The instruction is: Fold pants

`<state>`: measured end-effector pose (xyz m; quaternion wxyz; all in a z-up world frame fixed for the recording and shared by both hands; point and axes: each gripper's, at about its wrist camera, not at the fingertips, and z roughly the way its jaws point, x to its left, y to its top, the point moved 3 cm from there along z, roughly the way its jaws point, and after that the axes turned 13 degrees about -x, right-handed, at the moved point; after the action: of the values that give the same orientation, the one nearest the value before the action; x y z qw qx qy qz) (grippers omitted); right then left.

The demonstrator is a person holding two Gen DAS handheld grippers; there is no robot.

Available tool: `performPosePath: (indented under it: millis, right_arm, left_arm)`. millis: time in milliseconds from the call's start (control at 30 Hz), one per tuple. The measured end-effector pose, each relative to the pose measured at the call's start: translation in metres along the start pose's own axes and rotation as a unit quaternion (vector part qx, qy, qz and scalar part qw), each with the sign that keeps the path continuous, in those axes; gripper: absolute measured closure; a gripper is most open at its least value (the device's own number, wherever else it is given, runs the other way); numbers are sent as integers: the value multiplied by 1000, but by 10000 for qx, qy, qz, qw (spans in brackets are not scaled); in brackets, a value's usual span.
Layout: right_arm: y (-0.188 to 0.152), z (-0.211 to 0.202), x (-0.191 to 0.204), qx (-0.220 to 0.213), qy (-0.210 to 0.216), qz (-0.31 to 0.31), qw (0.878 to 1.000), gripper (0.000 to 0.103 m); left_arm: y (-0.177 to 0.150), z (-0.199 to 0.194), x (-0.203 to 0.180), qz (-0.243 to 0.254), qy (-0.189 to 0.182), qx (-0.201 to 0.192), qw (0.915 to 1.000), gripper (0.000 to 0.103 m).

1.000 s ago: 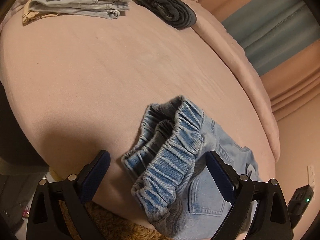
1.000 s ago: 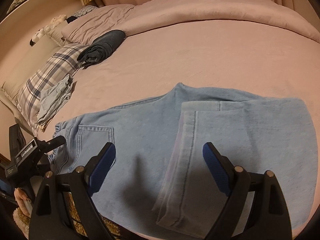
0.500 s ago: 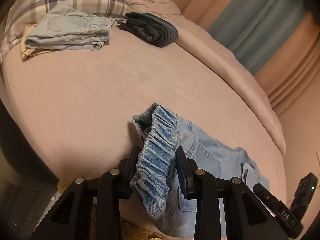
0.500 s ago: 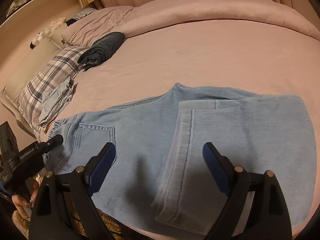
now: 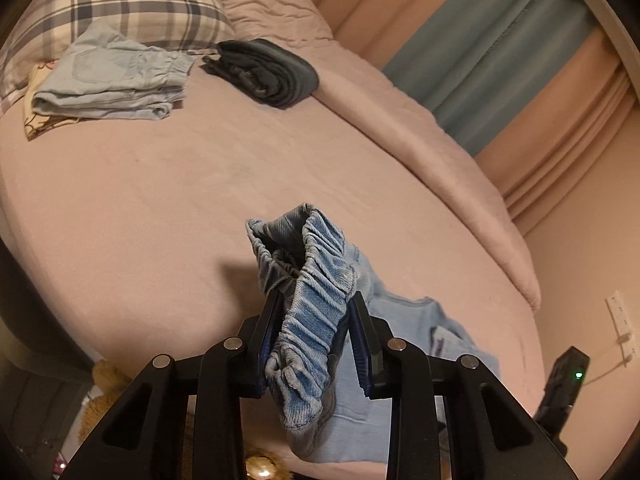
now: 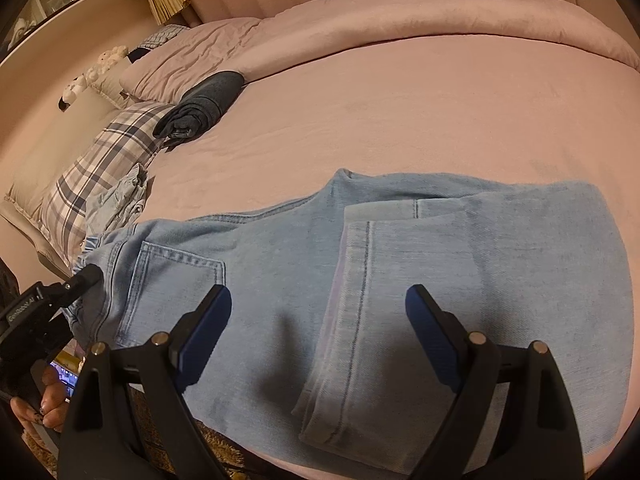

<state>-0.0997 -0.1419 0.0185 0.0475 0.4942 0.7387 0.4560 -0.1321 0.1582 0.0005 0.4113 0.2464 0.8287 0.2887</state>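
Note:
Light blue jeans (image 6: 280,280) lie across the near edge of a pink bed, legs folded back over themselves at the right (image 6: 480,280). My left gripper (image 5: 314,328) is shut on the jeans' gathered elastic waistband (image 5: 316,280) and lifts it off the bed. It also shows at the left of the right wrist view (image 6: 80,280), at the waistband. My right gripper (image 6: 318,308) is open and empty, hovering above the seat and folded legs near the bed's front edge.
Folded light denim pants (image 5: 112,80) and a dark folded garment (image 5: 264,72) lie near a plaid pillow (image 5: 140,4) at the head of the pink bed (image 5: 160,184). A rolled duvet (image 6: 440,12) lines the far side. Curtains (image 5: 500,40) hang behind.
My left gripper closed on the waistband and has raised it, bunching the denim upward. My right gripper stayed open over the jeans, barely moving.

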Motion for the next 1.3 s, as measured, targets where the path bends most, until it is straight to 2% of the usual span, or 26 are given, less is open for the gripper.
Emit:
performPosePath:
  millis: [167, 333, 433, 500, 633, 767, 900, 1000, 1100, 1167, 1300]
  right_arm:
    - [1, -3, 2, -33, 97, 49, 9999, 14]
    - [2, -7, 3, -82, 166, 81, 9998, 14]
    - [4, -10, 2, -132, 241, 130, 9995, 14]
    - [5, -12, 1, -151, 338, 219, 9991, 14]
    - [7, -17, -2, -182, 589, 431, 9972, 14]
    - [8, -22, -1, -222, 864, 606, 9942, 13]
    - [9, -26, -6, -251, 1089, 877, 9899, 13]
    - [9, -29, -10, -259, 1196, 949, 9879, 12]
    - [6, -24, -13, -123, 1257, 983, 9871, 12]
    - [3, -18, -16, -12, 1273, 1067, 9861, 12]
    - [-2, -8, -22, 186, 1291, 1242, 9836, 12]
  left_arm:
    - [0, -2, -18, 168, -337, 5, 9993, 72]
    - [-3, -1, -38, 131, -1046, 133, 9943, 72]
    - [-7, 4, -45, 263, -1065, 123, 9939, 72]
    - [-11, 9, -47, 216, -1140, 235, 9930, 72]
    - [-17, 17, -56, 179, -1539, 489, 9867, 72]
    - [-29, 31, -70, 322, -1641, 759, 9830, 72]
    - [-46, 48, -85, 354, -1903, 1200, 9737, 72]
    - [-62, 64, -95, 517, -1840, 1457, 9707, 72]
    - [-78, 81, -103, 535, -1781, 1929, 9634, 72]
    - [-83, 77, -110, 802, -1656, 1781, 9667, 72]
    - [-81, 68, -125, 1193, -1622, 1656, 9654, 72]
